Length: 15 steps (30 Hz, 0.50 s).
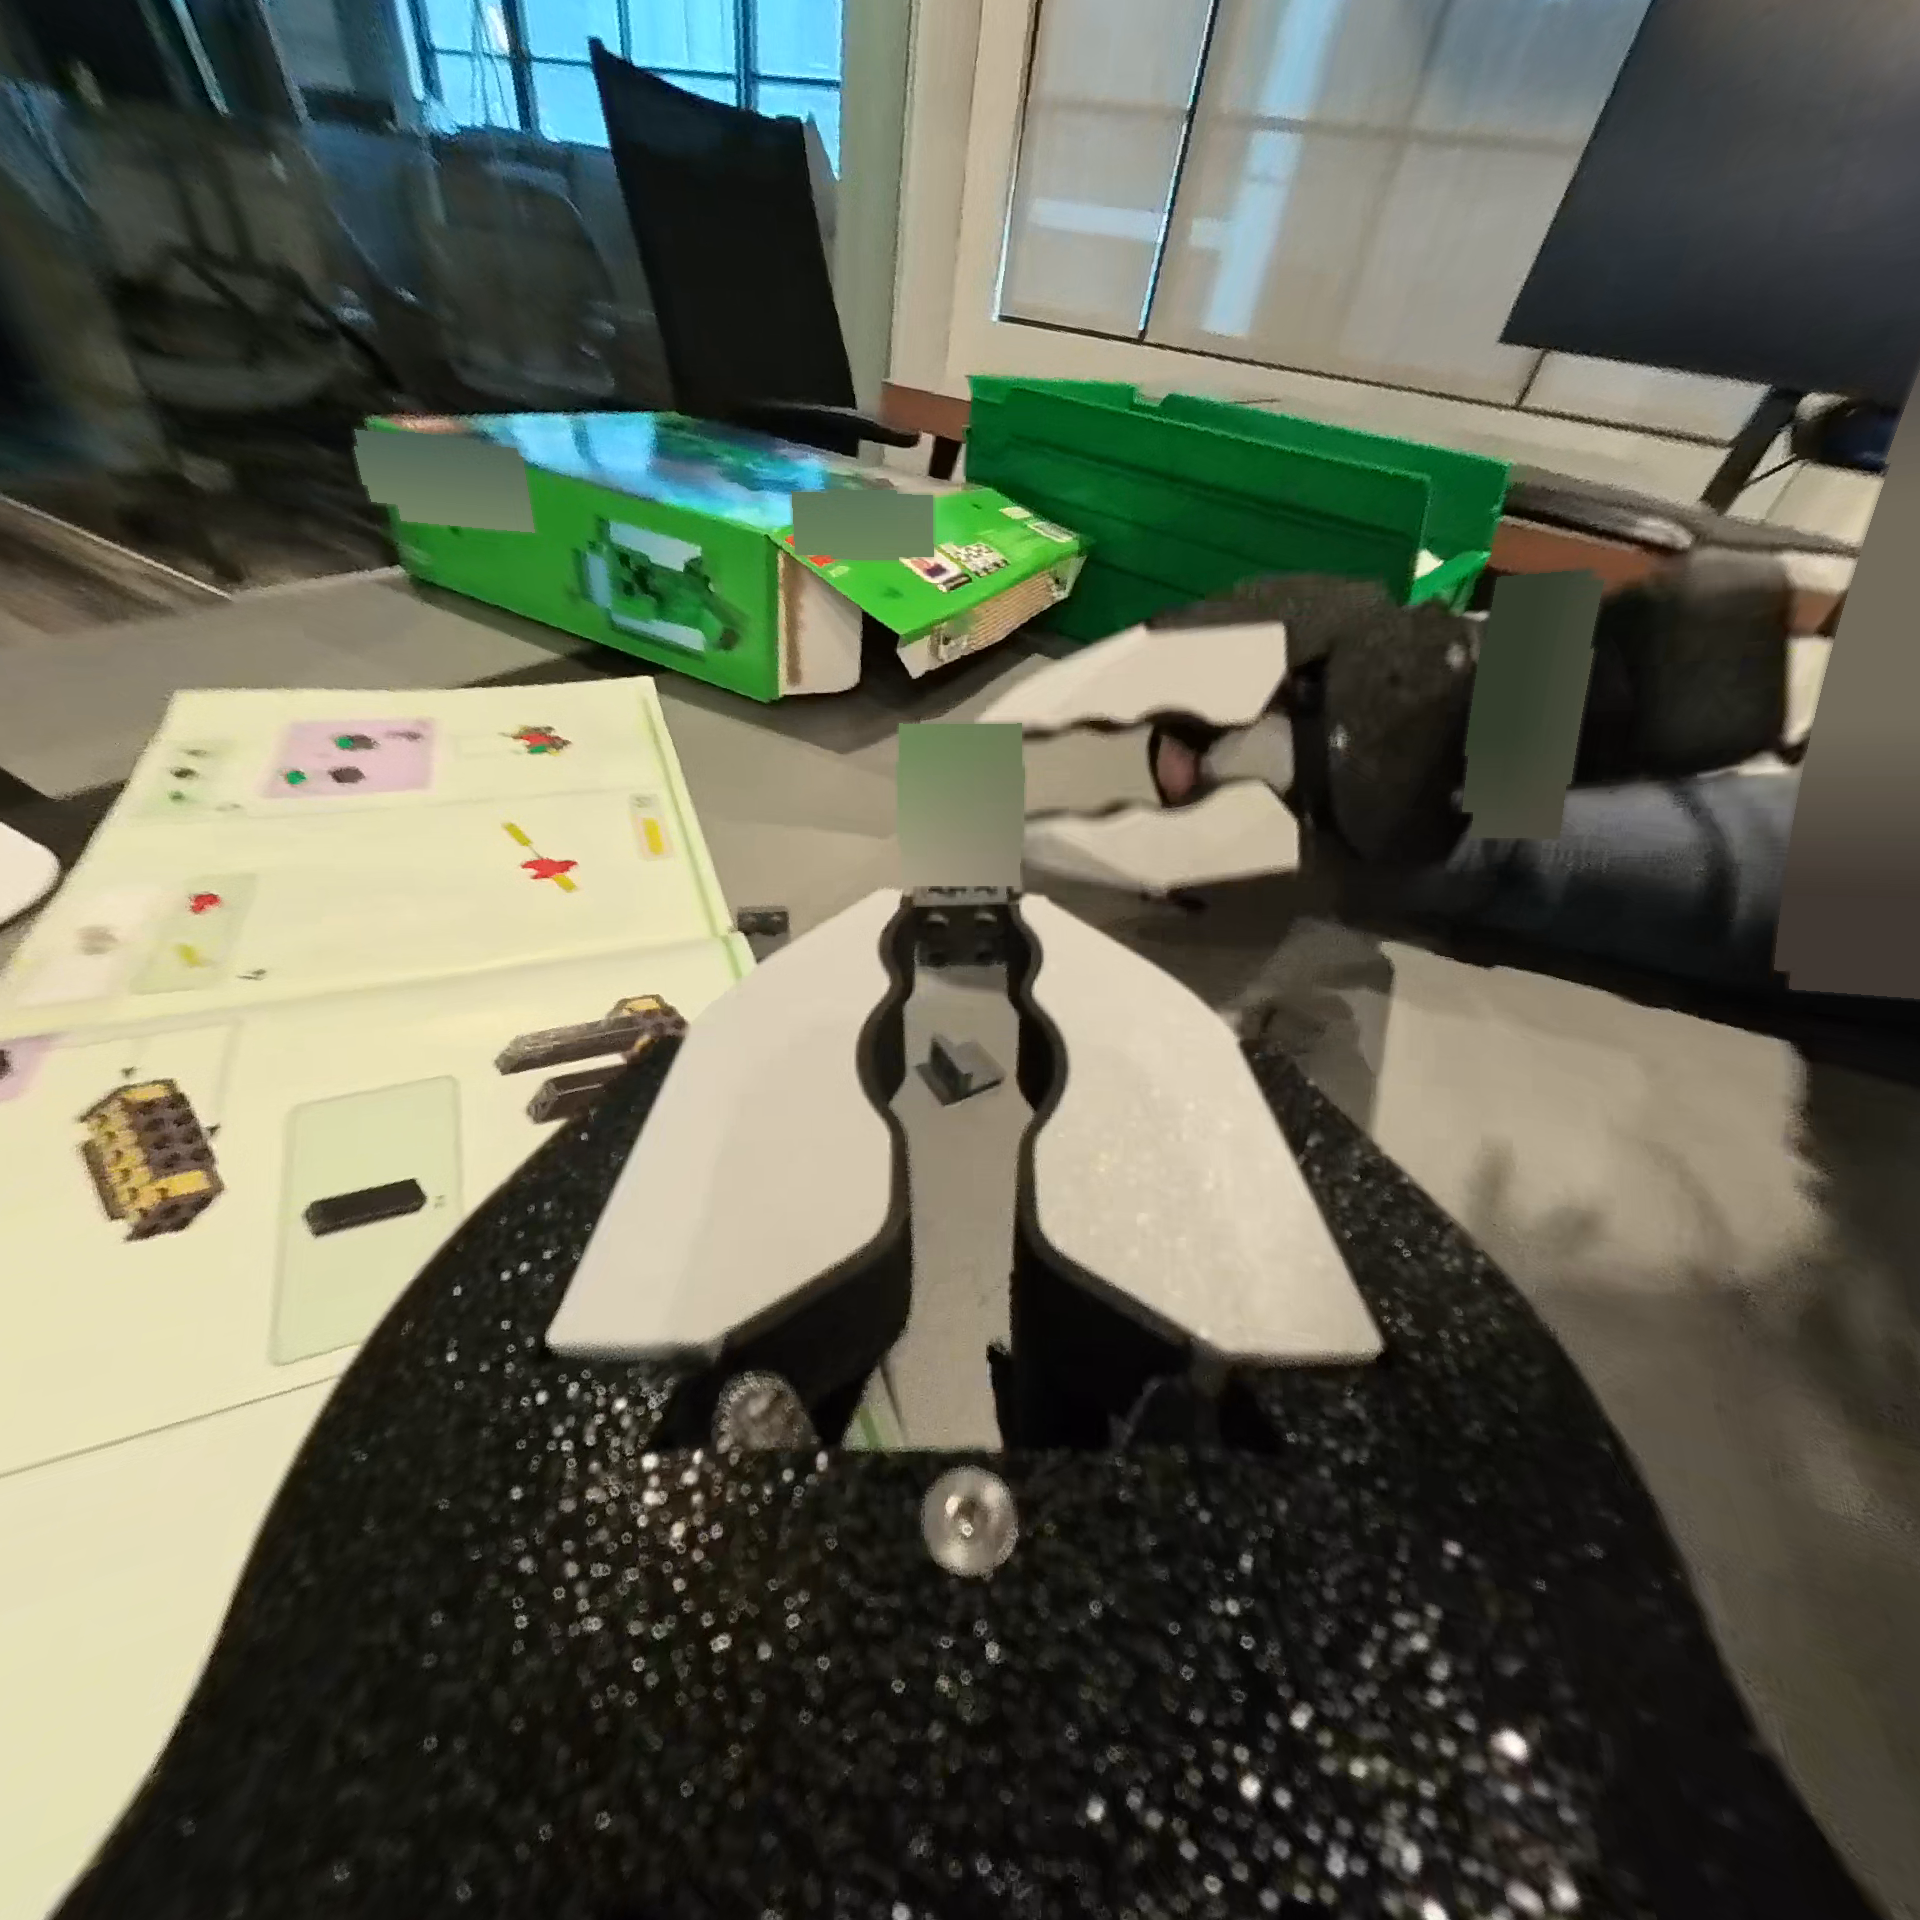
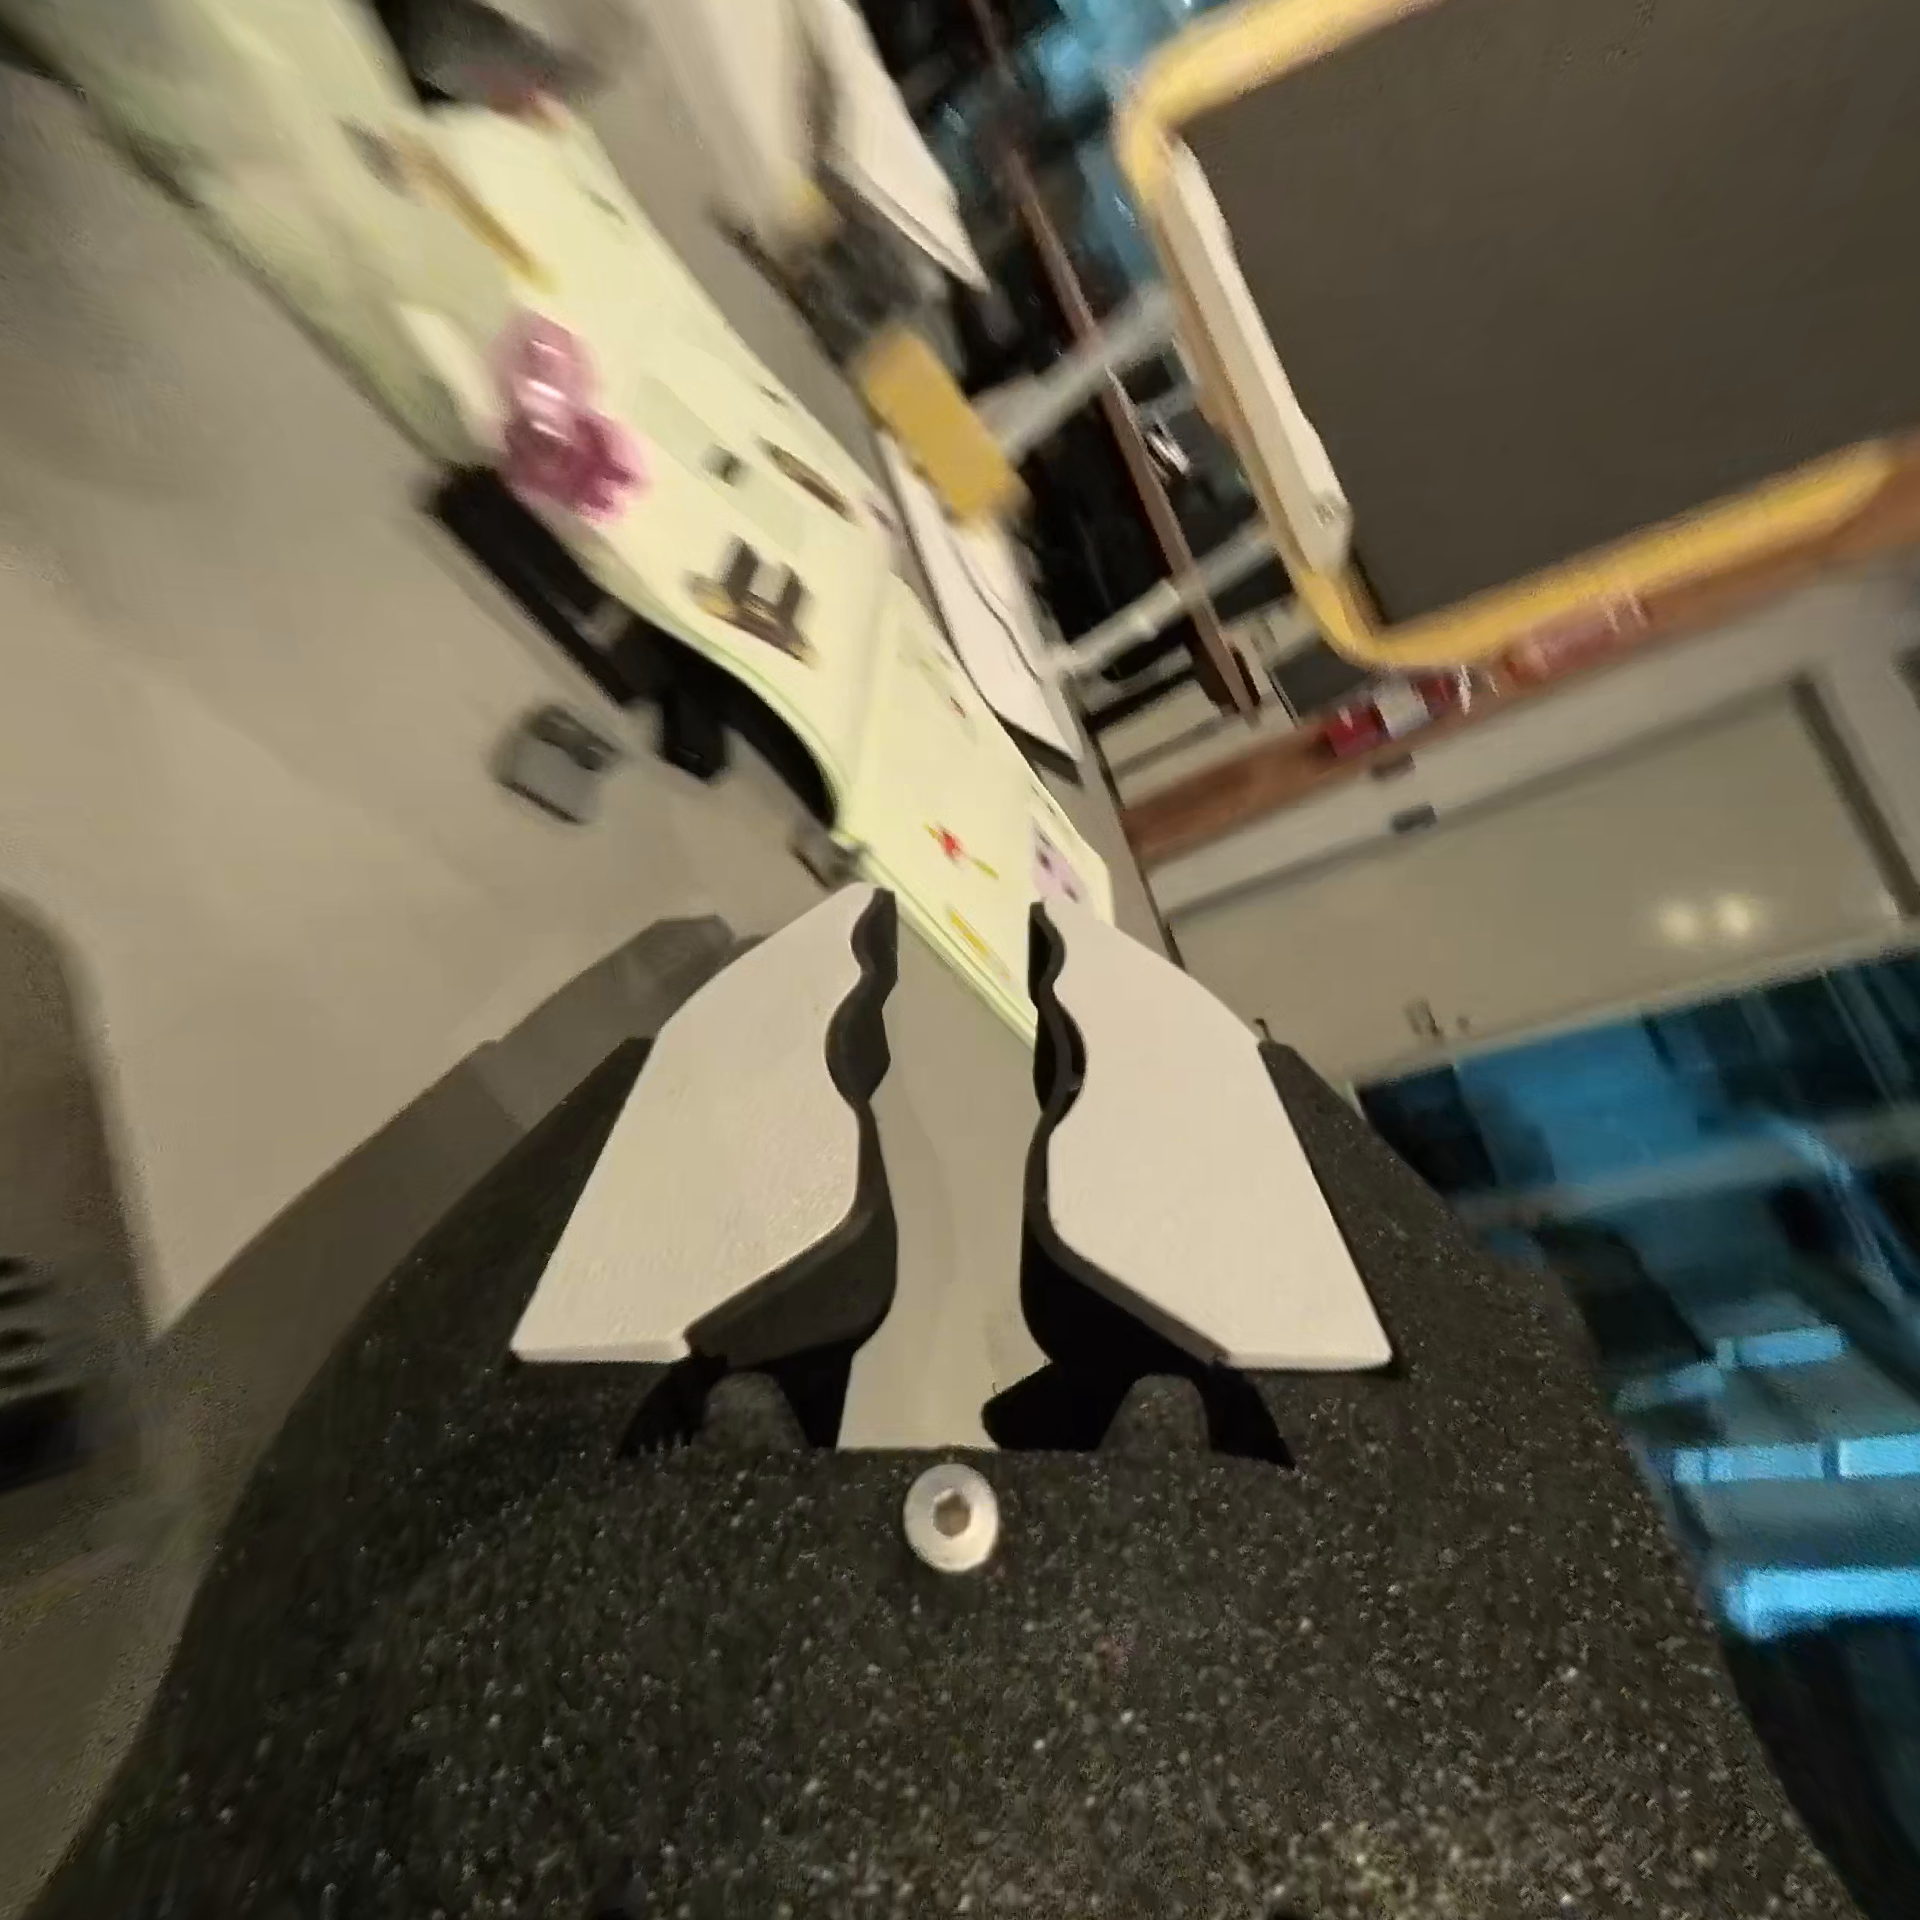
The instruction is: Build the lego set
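Clearly early on: in the left wrist view the left gripper [image 1: 961, 914] is pinching a small dark brick assembly [image 1: 961, 928] at its tips, above the grey table [image 1: 1455, 1143]. Loose dark pieces [image 1: 587, 1049] are lying on the open instruction booklet [image 1: 364, 883], beside the green box [image 1: 675, 561].

Meanwhile, in the blurred right wrist view the right gripper [image 2: 961, 914] is gaping, holding nothing, tilted toward the booklet [image 2: 935, 769]. Most building seems left.
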Motion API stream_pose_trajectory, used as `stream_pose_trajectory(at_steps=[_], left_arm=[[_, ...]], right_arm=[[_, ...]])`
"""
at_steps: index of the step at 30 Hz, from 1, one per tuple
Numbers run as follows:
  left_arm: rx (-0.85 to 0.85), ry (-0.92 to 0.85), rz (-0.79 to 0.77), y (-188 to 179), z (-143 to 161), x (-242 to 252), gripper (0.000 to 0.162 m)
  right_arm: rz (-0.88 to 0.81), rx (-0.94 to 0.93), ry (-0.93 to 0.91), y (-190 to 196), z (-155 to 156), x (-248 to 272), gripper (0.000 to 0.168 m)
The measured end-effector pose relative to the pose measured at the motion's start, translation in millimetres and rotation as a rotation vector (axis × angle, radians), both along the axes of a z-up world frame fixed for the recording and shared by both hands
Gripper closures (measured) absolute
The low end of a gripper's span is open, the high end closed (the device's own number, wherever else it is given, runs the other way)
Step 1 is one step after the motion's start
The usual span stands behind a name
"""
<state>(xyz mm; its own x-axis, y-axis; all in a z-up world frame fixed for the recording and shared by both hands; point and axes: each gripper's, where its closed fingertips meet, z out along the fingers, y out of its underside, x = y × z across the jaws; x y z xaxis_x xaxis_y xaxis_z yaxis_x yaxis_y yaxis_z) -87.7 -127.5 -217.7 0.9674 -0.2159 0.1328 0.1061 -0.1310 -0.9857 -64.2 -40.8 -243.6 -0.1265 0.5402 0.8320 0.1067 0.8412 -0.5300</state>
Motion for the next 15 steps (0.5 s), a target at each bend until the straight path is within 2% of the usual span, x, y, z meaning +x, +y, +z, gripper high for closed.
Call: stream_pose_trajectory(at_steps=[3,7,10,15], left_arm=[[0.01,0.067,0.015,-1,0,4,0.146],[0.008,0.173,0.024,1,-3,11,0.146],[0.02,0.217,0.035,2,-3,13,0.146],[0.028,0.237,0.016,2,-3,17,0.146]], right_arm=[[-0.084,-0.071,0.049,20,10,3,0.145],[-0.183,-0.036,0.099,35,17,11,0.149],[-0.246,0.002,0.111,34,20,17,0.149],[-0.28,-0.043,0.169,14,36,20,0.15]])
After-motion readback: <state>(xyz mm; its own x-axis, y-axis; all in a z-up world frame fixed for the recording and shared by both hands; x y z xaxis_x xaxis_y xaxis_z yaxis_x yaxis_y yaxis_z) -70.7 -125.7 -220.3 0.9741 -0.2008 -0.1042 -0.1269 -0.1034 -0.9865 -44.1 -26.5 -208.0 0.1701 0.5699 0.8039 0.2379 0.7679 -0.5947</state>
